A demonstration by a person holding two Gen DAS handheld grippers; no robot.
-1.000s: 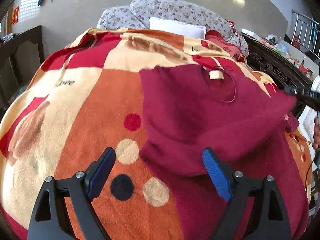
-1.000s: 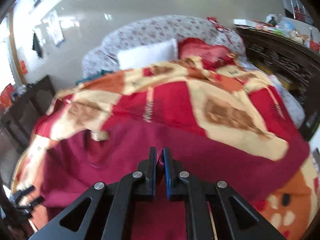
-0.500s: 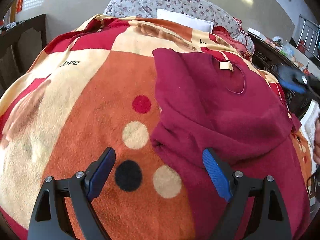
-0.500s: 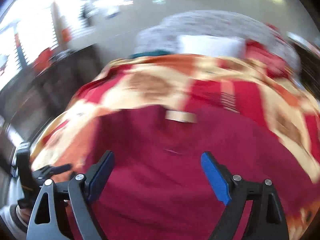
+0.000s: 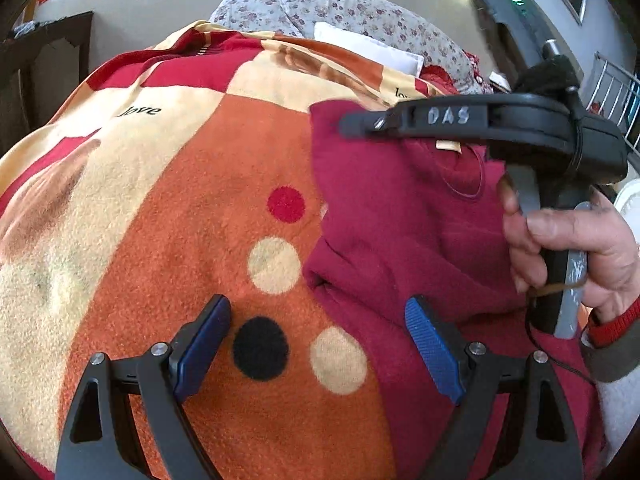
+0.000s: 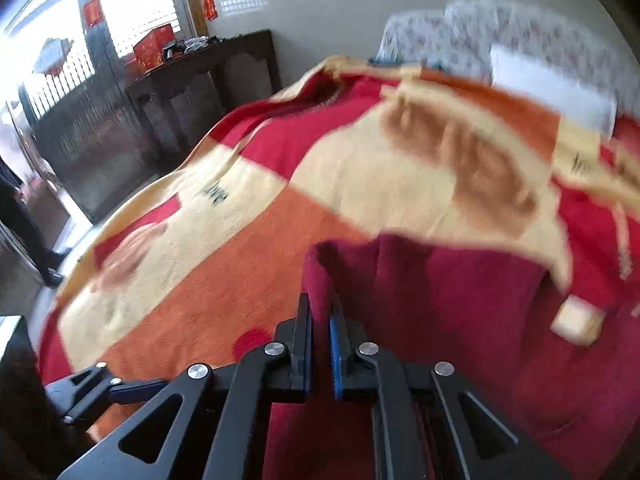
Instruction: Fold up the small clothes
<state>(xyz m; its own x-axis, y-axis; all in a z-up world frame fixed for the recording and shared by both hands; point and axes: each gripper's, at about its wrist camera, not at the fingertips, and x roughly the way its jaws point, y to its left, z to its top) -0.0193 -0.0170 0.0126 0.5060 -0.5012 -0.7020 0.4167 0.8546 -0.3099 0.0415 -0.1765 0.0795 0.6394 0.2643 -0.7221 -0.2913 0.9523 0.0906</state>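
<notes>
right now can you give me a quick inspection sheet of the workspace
surface: patterned fleece blanket spread over a bed, dots near the left gripper
job's things: maroon sweater lying flat on the blanket, neck label showing
clutter: nothing seen on the blanket
grippers: left gripper jaws wide open, holding nothing; right gripper jaws shut on the sweater's upper corner
cables: thin dark cord below the right hand
surroundings: floral pillows, white pillow, dark wooden cabinet, bright window

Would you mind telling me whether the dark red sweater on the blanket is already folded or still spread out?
Partly folded: the dark red sweater has its left side doubled over, and the right gripper is shut on its far corner.
</notes>
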